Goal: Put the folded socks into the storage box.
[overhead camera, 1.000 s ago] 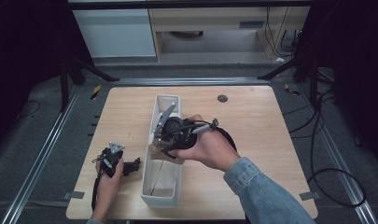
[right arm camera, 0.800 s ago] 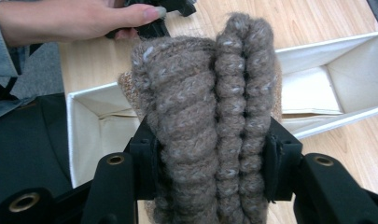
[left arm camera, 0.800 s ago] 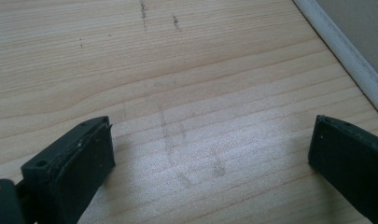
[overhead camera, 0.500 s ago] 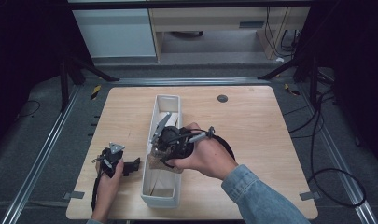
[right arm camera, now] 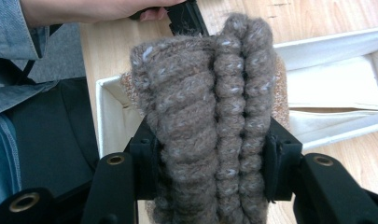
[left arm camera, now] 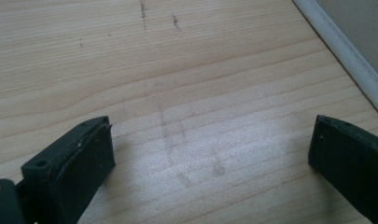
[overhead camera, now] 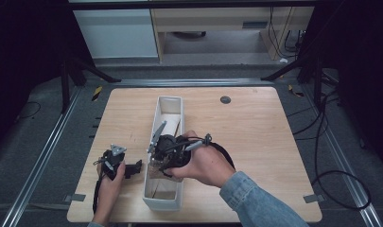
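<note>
Here, taking the long white bin (overhead camera: 168, 142) in the middle of the wooden surface (overhead camera: 255, 127) as the landmark: just left of its near end, the left tool (overhead camera: 132, 166) rests on the bare wood, jaws spread wide with nothing between them. Over the bin's near half, the right tool (overhead camera: 157, 163) sits with its jaws partly closed, clamped on either side of a rolled brown knitted piece (right arm camera: 214, 107). That woolly roll hangs above the bin's open inside, near its closest wall. Right of the bin, the person's right hand (overhead camera: 205, 163) grips the tool's body.
</note>
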Demonstrator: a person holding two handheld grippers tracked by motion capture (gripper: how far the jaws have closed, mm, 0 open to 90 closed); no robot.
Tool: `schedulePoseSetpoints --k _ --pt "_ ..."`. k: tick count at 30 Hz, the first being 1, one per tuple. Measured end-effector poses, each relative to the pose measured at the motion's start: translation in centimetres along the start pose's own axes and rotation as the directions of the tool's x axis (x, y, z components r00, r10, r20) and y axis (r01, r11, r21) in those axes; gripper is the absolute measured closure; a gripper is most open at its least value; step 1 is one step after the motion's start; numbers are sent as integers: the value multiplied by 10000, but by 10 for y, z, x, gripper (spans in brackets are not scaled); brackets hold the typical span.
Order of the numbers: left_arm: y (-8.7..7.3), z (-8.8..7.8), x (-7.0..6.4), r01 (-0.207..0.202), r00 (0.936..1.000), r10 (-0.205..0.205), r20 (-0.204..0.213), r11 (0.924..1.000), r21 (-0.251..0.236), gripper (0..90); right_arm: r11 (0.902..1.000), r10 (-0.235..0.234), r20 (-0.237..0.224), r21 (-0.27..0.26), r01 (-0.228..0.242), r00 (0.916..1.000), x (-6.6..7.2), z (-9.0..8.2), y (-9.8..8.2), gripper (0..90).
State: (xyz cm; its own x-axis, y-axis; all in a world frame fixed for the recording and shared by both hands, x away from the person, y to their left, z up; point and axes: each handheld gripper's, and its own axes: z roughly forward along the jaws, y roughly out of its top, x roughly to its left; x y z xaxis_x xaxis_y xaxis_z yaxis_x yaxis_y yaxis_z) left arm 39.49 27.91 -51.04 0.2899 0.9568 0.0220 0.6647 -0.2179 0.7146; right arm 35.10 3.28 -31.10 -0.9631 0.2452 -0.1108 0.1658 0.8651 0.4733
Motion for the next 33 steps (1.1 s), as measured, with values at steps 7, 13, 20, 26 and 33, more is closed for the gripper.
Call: schedulePoseSetpoints --k 7,13,20,26,33 --pt "0 0 0 -15 10000 15 -2 10000 4 0 9998 -35 -212 188 39 9998 5 14 3 505" --pt "0 0 0 -15 10000 15 2 10000 5 0 9990 25 -367 443 -9 9993 7 27 4 506" --pt "0 0 0 -6 10000 6 0 10000 1 0 9992 234 -411 329 -220 9989 8 34 0 506" --pt "0 0 0 -22 10000 22 7 10000 15 0 9989 290 -407 379 -275 9987 9 42 -2 506" --pt "0 0 0 -37 10000 37 25 10000 16 0 9984 530 -508 224 -519 9973 7 49 -7 504"
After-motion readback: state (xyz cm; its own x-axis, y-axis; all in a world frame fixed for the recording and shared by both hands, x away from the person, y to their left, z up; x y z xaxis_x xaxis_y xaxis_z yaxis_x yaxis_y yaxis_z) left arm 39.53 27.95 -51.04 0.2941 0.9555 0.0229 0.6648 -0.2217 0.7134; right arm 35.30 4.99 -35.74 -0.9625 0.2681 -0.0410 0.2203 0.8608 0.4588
